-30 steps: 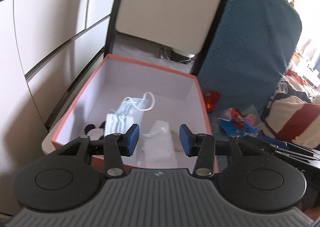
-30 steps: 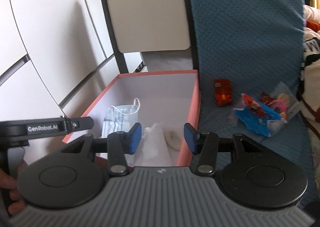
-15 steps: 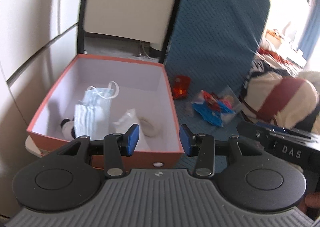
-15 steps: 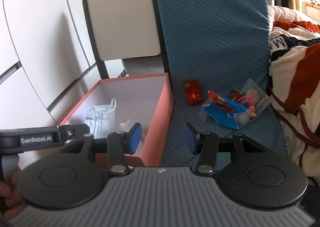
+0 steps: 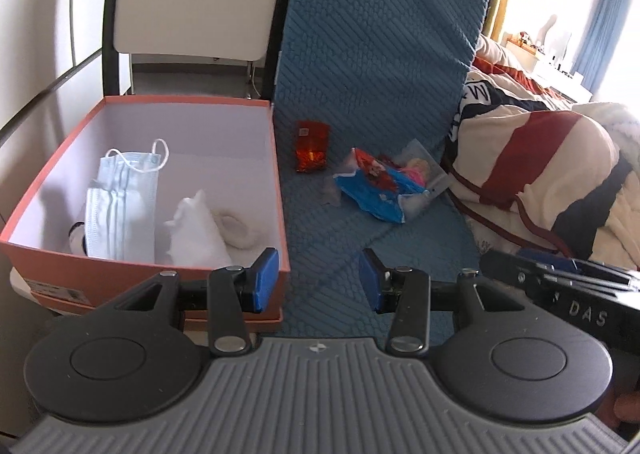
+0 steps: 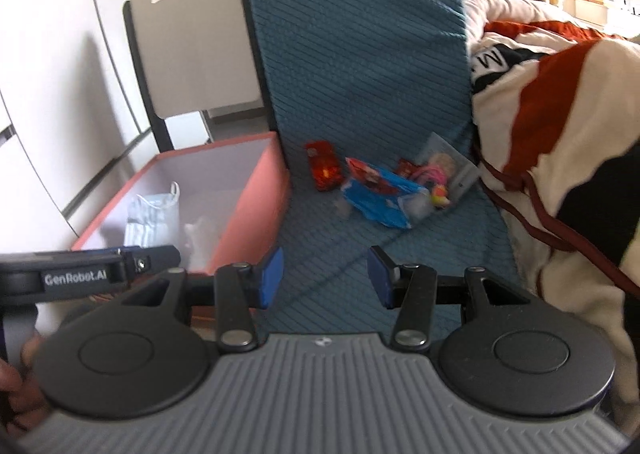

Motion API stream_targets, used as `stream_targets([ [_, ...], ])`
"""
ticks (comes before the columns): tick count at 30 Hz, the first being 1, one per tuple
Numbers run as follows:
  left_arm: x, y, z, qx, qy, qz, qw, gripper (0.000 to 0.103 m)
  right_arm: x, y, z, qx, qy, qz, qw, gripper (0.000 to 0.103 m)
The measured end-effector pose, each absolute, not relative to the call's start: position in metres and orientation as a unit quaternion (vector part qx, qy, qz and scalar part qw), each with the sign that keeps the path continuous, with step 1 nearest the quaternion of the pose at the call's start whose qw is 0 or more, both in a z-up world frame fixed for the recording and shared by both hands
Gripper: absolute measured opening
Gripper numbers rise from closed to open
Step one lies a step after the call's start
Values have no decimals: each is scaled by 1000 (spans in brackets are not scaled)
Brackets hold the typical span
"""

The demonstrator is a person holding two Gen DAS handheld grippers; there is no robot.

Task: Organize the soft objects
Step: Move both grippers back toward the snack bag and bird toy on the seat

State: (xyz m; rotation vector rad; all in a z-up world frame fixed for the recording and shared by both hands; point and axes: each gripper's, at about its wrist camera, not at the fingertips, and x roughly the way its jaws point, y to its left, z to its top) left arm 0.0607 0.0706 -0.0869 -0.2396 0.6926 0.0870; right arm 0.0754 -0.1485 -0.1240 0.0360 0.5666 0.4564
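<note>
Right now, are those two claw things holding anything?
Left gripper: open, holding nothing.
Right gripper: open, holding nothing.

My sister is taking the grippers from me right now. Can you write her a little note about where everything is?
Left gripper: open, empty, near the box's front corner.
Right gripper: open, empty, over the blue cushion.
Done: in the orange box lie two face masks, a white cloth and a fuzzy white thing.
Left: on the cushion, a red packet, a blue wrapper and a clear bag of small colourful things.
</note>
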Motion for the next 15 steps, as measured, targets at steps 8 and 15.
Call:
stream_targets([
  [8,65,39,-96,-111,347,27,931,50,69,-181,-135,14,285,205,936,49],
  [15,72,14,-104,-91,355,15,930,50,69,-204,-144,19,288,194,938,49],
])
